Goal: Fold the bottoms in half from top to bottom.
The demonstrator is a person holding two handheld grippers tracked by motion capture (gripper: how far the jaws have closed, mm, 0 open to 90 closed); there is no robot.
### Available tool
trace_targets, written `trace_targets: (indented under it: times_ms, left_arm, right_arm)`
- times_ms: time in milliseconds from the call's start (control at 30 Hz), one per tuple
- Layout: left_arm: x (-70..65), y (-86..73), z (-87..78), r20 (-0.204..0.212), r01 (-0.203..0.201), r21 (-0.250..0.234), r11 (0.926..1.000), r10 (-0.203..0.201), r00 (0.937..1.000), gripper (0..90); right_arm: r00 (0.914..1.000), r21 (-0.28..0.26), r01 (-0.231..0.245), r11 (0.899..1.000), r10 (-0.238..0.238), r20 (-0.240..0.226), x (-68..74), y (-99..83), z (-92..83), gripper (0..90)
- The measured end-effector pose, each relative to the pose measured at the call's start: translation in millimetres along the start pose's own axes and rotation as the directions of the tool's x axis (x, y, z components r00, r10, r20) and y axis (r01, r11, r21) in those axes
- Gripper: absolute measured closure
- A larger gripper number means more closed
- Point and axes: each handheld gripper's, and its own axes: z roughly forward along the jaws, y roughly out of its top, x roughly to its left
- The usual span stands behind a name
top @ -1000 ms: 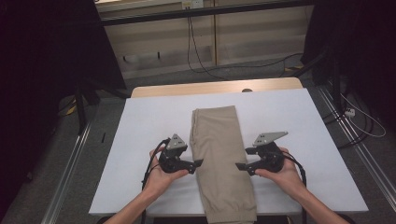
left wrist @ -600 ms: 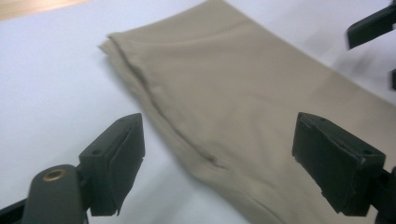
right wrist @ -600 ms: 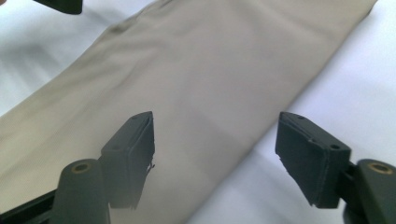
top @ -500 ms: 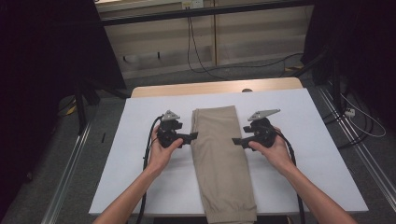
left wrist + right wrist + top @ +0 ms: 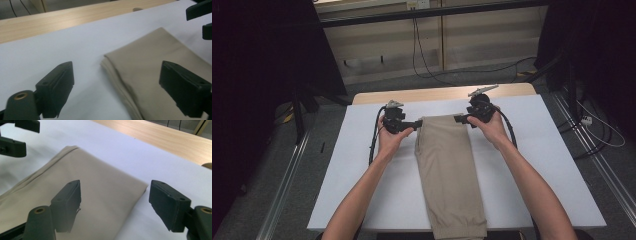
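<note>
A pair of folded khaki trousers (image 5: 447,175) lies lengthwise down the middle of the white sheet (image 5: 552,165) that covers the table, its near end hanging just over the near edge. Nothing here is a container — the cloth simply rests flat on the sheet, with a strip of bare wooden tabletop (image 5: 437,94) showing beyond the sheet's far edge.

Both hands are up at the far end of the trousers. The left gripper (image 5: 417,123) sits just beside the far left corner, its jaws spread wide with nothing between the pads; in the left gripper view (image 5: 117,82) one jaw hangs over the white sheet and the other over the cloth, the folded corner lying between them. The right gripper (image 5: 458,119) is at the far right corner, also spread and pinching nothing — in the right gripper view (image 5: 115,200) its jaws straddle that corner, one above the khaki, one above the sheet.
</note>
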Motion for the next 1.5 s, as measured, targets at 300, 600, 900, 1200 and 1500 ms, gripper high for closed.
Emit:
trace_targets:
  times_ms: [300, 600, 900, 1200, 1500]
  left_arm:
    - [12.0, 17.0, 33.3, -0.005, -0.011, 0.006, 0.9999, 0.011, 0.9999, 26.0]
    - [9.5, 15.3, 45.8, 0.0, -0.026, 0.069, 0.9973, 0.026, 0.9997, 37.7]
    - [6.7, 13.1, 54.2, 0.0, -0.028, 0.088, 0.9957, 0.028, 0.9996, 43.0]
    - [0.2, 11.3, 51.8, 0.113, -0.001, 0.125, 0.9921, -0.013, 0.9935, 82.6]
    - [-1.2, 20.6, 36.3, 0.071, 0.069, 0.044, 0.9966, -0.072, 0.9949, 86.7]
  right_arm:
    - [0.9993, 0.077, 0.02, 0.997, -0.022, 0.029, -20.0, 11.2, 48.1, 41.1]
    - [0.9982, 0.095, 0.027, 0.995, -0.032, 0.051, -20.6, 5.9, 59.8, 44.6]
    - [0.999, 0.13, 0.044, 0.991, -0.045, 0.004, -20.6, 6.1, 55.7, 57.7]
    - [0.9979, 0.151, 0.046, 0.987, -0.039, -0.051, -15.5, 7.7, 55.0, 83.7]
    - [0.9979, 0.05, -0.03, 0.998, 0.033, -0.056, -17.8, 16.9, 34.2, 85.6]
